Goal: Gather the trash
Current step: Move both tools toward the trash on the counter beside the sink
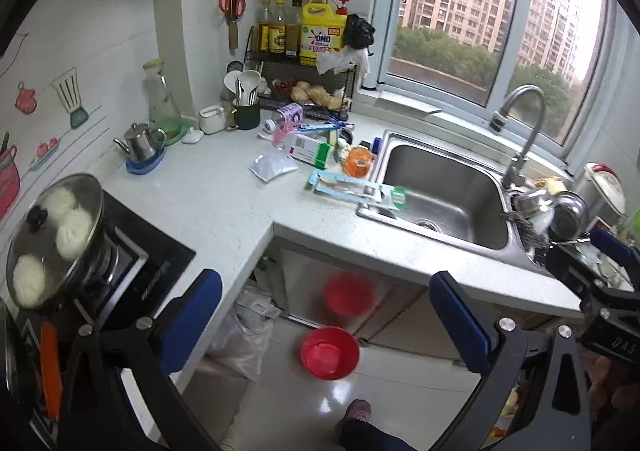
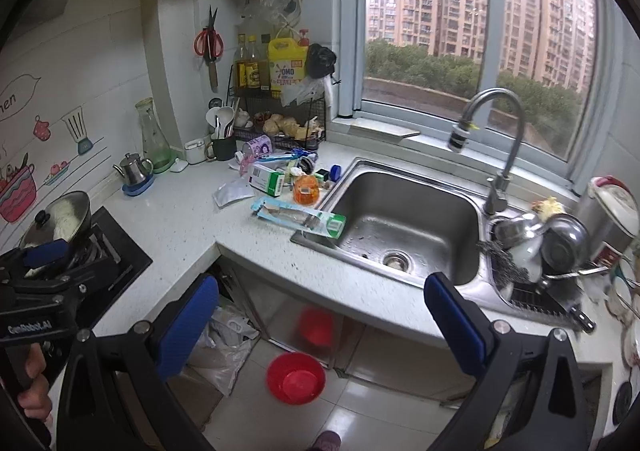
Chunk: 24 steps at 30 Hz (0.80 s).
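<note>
Both grippers, the left gripper [image 1: 326, 311] and the right gripper [image 2: 320, 309], have their fingers spread wide and hold nothing. Trash sits on the counter [image 1: 224, 195] at 12 o'clock: a long blue wrapper [image 1: 352, 187] poking over the sink [image 1: 444, 187], a green box [image 1: 312, 149] and an orange cup [image 1: 357, 162]. I think grabbing the wrapper's middle works best. A yellow jug [image 1: 322, 33] reads "OMO".
</note>
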Available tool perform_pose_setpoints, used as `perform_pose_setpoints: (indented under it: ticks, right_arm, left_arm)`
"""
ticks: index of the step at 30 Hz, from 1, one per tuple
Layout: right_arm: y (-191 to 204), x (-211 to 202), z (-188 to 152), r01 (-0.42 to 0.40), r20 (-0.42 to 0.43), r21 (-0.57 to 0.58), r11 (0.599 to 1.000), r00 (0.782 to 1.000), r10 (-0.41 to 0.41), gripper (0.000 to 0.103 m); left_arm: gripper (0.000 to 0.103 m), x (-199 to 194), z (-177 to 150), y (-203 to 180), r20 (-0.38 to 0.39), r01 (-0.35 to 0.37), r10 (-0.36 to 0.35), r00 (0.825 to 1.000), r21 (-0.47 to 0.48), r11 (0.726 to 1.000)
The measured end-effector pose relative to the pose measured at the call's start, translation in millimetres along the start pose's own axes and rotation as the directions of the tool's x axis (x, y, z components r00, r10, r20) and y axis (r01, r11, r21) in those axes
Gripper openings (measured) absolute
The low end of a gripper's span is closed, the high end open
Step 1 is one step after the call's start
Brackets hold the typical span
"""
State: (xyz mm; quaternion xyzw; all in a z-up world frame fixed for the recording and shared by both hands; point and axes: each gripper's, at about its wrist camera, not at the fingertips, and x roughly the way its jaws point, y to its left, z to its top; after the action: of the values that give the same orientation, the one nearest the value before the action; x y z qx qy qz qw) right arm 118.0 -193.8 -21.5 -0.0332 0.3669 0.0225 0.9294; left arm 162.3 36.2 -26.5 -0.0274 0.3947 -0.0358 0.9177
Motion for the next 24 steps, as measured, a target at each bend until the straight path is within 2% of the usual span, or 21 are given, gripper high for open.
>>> perform_pose_setpoints:
  ticks: [4, 8, 10, 14, 20, 24]
  right_arm:
    - [-4, 34, 26, -0.027, -0.014, -0.013, 1.000, 1.000, 0.027, 0.103]
    - [-7, 80, 53, -0.102, -0.068, -0.019, 0.995, 0.993, 0.101, 0.103]
    - [-4, 97, 61, -0.099, -0.084, -0.044, 0.994, 0.992, 0.095, 0.103]
    - [-4, 140, 82, -0.144, -0.138, -0.010, 0.990, 0.980, 0.141, 0.103]
    - [2, 204, 116, -0.113, -0.183, 0.026, 0.993, 0.976, 0.116, 0.103]
    - [7, 254, 139, -0.042, -0.223, 0.045, 0.998, 0.973, 0.051, 0.103]
  left_arm:
    - [0.103, 35, 30, -4, -0.027, -0.015, 0.014, 1.000, -0.015, 1.000]
    - [0.103, 67, 63, -5, -0.032, -0.038, 0.037, 0.999, -0.030, 0.999]
    - [0.103, 86, 79, -2, -0.051, -0.061, 0.059, 0.997, -0.037, 0.997]
    - [0.103, 126, 107, 12, -0.095, -0.063, 0.058, 0.994, -0.055, 0.996]
    - [0.103, 197, 147, 44, -0.157, -0.067, 0.062, 0.986, -0.026, 0.997]
    - [0.103, 249, 177, 65, -0.214, -0.040, 0.044, 0.976, 0.024, 0.999]
